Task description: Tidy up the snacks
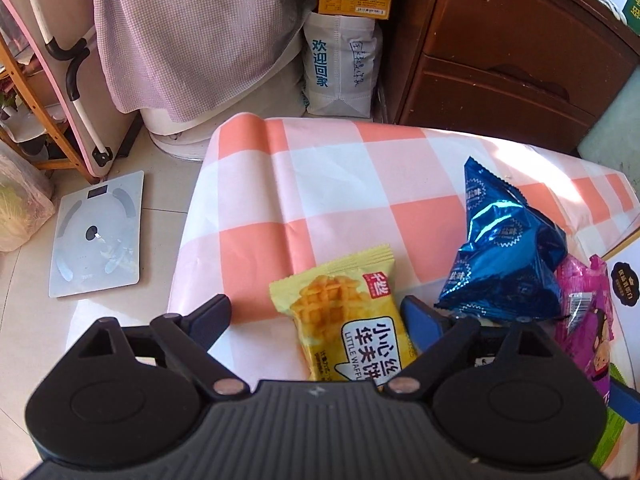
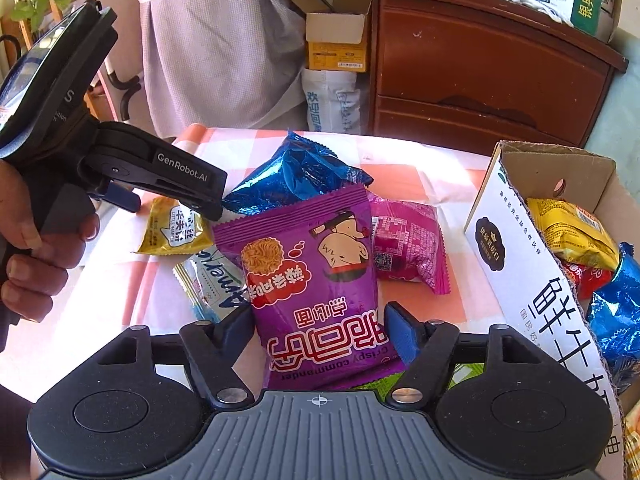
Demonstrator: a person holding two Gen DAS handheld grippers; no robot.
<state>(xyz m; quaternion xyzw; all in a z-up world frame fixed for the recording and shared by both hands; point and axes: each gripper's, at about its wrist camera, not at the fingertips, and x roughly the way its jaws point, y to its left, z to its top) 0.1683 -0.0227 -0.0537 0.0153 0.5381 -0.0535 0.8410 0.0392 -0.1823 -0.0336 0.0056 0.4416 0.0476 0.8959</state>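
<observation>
Nearest in the right wrist view, the right gripper (image 2: 320, 330) has its jaws on either side of a purple crinkled packet of crispy noodle snack (image 2: 316, 284) that stands upside down between them; whether the pads truly press it I cannot tell. In the left wrist view, the left gripper (image 1: 316, 314) stands with jaws apart over a yellow foil waffle packet (image 1: 348, 328), which lies flat on the orange-and-white checked tabletop (image 1: 320, 184), its right edge close to the right finger while the left finger stands clear. Left of the purple packet, a white-and-green wrapper (image 2: 208, 284) lies partly under it. Just behind sit a magenta plastic packet (image 2: 408, 240) and, farther, a shiny blue foil bag (image 2: 296, 172). To the right stands an open white cardboard box (image 2: 516, 256) holding yellow, red and blue packets. A hand (image 2: 28, 252) grips the left gripper's handle at the left. Beyond the tabletop stand a brown wooden cabinet (image 2: 480, 72) and a checked cloth (image 2: 224, 48).
</observation>
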